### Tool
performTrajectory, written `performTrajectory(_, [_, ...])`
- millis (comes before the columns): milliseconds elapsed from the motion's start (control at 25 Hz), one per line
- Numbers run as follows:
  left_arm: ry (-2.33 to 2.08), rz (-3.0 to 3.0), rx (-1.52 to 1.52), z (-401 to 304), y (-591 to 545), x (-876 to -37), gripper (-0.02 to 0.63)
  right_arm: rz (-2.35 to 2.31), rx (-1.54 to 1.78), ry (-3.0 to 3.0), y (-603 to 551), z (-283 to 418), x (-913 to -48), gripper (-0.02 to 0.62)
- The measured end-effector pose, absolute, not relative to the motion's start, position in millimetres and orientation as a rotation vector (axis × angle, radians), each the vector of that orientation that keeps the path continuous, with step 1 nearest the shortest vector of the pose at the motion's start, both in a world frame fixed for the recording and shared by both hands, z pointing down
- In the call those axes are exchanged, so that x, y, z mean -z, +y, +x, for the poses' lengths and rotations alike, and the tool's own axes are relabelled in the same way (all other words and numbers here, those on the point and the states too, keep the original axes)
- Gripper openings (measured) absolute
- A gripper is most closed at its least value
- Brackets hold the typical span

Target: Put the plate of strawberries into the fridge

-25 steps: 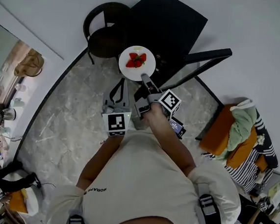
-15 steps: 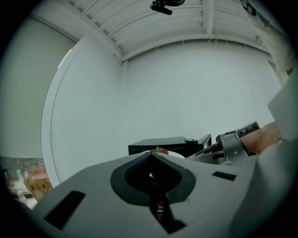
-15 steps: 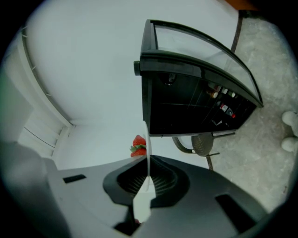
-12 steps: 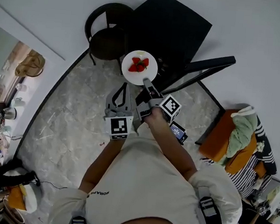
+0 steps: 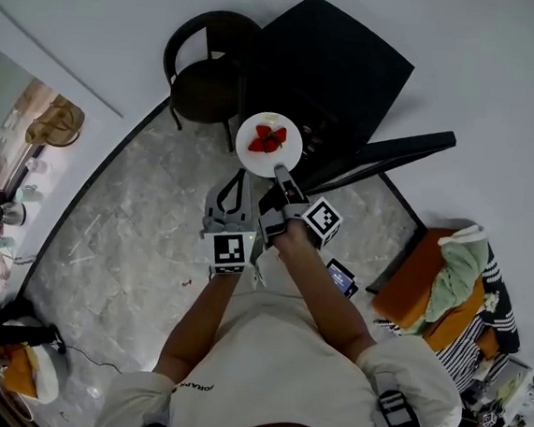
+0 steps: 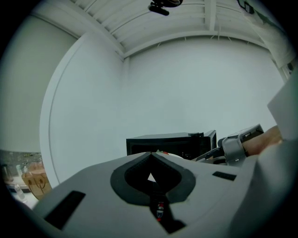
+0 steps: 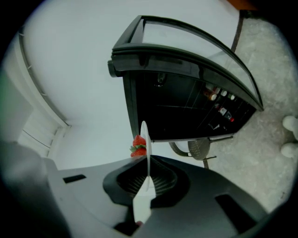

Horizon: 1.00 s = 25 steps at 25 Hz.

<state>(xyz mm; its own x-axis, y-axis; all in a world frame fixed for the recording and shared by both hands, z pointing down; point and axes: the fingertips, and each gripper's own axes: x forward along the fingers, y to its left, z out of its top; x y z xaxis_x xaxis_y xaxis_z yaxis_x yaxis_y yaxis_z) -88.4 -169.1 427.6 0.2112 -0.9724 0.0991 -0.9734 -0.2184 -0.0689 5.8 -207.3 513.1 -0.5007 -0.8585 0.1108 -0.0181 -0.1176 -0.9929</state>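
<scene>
Right gripper [image 5: 279, 172]: clenched on the near rim of the plate [image 5: 288, 152]; in the right gripper view both jaws press on the plate's edge [image 7: 148, 173].
Plate: white and round, held in the air in front of the person, above the floor [image 5: 119, 241]. It looks roughly level in the head view and edge-on in the right gripper view [image 7: 145, 139].
Strawberries [image 5: 267, 139]: a small red cluster with green tops near the middle of the plate; they also show beside the plate's edge in the right gripper view [image 7: 138, 145].
Left gripper [image 5: 239, 174]: jaws closed together with nothing between them [image 6: 150, 156]; it is just to the left of the right gripper and does not touch the plate.
Fridge [image 5: 330, 68]: a black cabinet against the white wall, just beyond the plate; its dark interior faces the right gripper view [image 7: 186, 107].
Fridge door [image 5: 400, 147]: swung open to the right of the plate.
Plate vs fridge: the plate is outside, near the opening.
Chair [image 5: 204, 85]: dark, with a round seat, to the left of the fridge.
</scene>
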Motion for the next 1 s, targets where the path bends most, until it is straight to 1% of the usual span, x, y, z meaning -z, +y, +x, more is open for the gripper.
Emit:
performTrajectory(280, [-1.946, 2.424, -0.233, -92, -185, -461, 0.002, -1.027, 1.683, 1.488, -225, 8, -548, 0.021])
performTrajectory(680, [-1.919, 2.454, -0.193, -88, -202, -504, 0.002, -1.098, 1.627, 1.478, -245, 11, -597, 0.021])
performTrajectory(1000, [-1.915, 2.45, -0.196, -91, -208, -536, 0.002, -1.153, 1.616, 1.42, -240, 18, -632, 0.021])
